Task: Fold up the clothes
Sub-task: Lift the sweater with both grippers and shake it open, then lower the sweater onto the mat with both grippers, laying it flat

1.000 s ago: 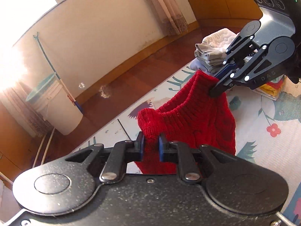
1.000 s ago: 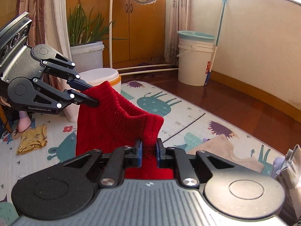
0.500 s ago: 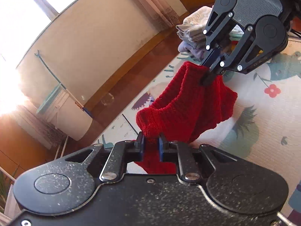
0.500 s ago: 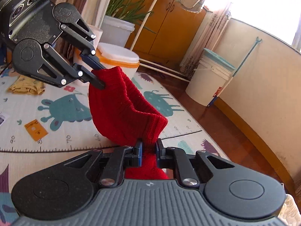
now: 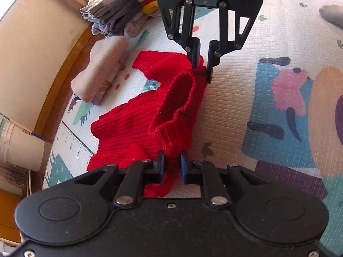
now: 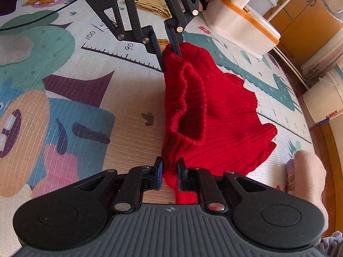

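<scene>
A red knitted sweater (image 5: 137, 126) lies partly spread on the patterned play mat (image 5: 246, 98), its ribbed edge still lifted between both grippers. My left gripper (image 5: 172, 165) is shut on one end of that edge at the bottom of the left wrist view. Opposite it, my right gripper (image 5: 202, 68) pinches the other end. In the right wrist view the right gripper (image 6: 169, 172) holds the red sweater (image 6: 216, 115) at the bottom, and the left gripper (image 6: 169, 49) grips it at the top. The rest of the sweater rests on the play mat (image 6: 120, 98).
A folded pale pink garment (image 5: 98, 70) lies on the mat beside the sweater, also seen as the pink garment (image 6: 306, 180). A pile of folded clothes (image 5: 120, 12) sits near the wall. A white lidded bin (image 6: 240, 21) and a yellow garment (image 6: 150, 4) stand beyond the left gripper.
Both grippers have swung down from holding the sweater up in the air to low over the mat. The sweater's body now lies on the mat instead of hanging.
</scene>
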Tool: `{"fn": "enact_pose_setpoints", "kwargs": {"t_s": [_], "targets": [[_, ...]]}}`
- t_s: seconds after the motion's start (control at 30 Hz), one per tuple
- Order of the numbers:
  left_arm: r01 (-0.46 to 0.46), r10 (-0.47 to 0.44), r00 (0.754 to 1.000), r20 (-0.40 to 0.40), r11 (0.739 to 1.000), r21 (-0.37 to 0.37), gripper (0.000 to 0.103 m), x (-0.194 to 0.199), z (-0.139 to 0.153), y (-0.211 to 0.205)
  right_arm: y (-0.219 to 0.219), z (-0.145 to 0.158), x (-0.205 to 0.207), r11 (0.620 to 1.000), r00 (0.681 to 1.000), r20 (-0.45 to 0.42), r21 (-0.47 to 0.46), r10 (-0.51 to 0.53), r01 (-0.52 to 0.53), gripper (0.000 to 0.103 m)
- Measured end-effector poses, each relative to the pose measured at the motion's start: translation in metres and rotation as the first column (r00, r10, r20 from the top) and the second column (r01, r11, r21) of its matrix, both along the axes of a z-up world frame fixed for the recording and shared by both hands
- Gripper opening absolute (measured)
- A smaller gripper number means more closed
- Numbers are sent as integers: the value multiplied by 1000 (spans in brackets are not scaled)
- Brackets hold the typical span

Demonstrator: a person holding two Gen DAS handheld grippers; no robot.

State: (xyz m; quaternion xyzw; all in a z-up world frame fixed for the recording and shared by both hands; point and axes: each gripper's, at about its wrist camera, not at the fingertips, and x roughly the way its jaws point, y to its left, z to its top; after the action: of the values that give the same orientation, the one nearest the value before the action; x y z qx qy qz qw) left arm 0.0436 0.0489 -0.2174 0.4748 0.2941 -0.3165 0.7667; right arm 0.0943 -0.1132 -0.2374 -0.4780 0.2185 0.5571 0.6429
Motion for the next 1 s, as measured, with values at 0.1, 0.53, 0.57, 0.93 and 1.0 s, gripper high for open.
{"fn": "enact_pose_setpoints", "kwargs": {"t_s": [0.1,0.53,0.57,0.93,1.0], "targets": [[33,-33,999,-31,999,13,12,-21,-15,-3,-4,-7,-9,999,999,-27,-26,25,-26,15],[-11,-15,933,-358,997,-70,43,-61,-30,-7,-16,-21,-50,973,960,-256,-169,113,-160,23],[-44,1,919,-394,994,-99,43,-58,-23,-3,-17,-17,-48,973,953,-288,-174,96,-150,23],[-744,506,649,-569,579,-334,43,68,7,98,-5,22,106,882,769,-495,10,-404,471,26],[-831,586,552,-593,438,-342,43,95,4,118,1,16,141,792,681,-527,24,-509,611,27]]}}
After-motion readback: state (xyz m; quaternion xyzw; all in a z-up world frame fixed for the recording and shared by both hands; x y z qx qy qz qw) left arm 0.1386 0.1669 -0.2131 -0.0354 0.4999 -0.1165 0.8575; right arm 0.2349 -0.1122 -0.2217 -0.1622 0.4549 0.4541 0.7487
